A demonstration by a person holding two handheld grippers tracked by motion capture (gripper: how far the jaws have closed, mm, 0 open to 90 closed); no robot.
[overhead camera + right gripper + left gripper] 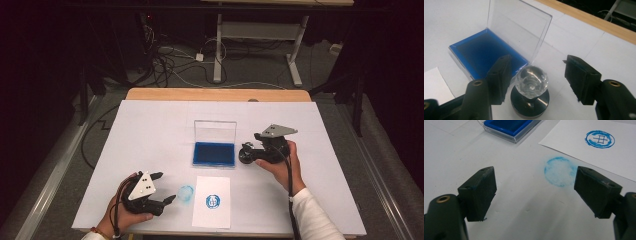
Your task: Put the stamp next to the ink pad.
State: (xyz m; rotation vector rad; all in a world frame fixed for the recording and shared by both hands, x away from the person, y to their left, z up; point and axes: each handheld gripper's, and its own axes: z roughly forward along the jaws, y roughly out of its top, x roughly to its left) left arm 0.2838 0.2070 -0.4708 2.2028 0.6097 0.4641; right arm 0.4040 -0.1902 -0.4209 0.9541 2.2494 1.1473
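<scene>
One round stamp with a faceted clear-crystal knob and dark disc base (531,93) stands upright on the white-covered counter (150,130), just beside the one open ink pad, a shallow clear-plastic box with a deep blue felt bed (486,53) and a hinged transparent lid (520,30) raised at its far edge. The right claw (537,75) brackets the knob; its two black, blocky jaws stand apart, with a gap on the right side, while the left pad is close to the knob. The left claw (535,187) rests low near the counter's front edge, jaws wide apart and empty. Between them lies one faint, smudged blue ring (560,171) printed on the counter. One white paper sheet (212,202) carries one crisp blue circular imprint (213,201).
</scene>
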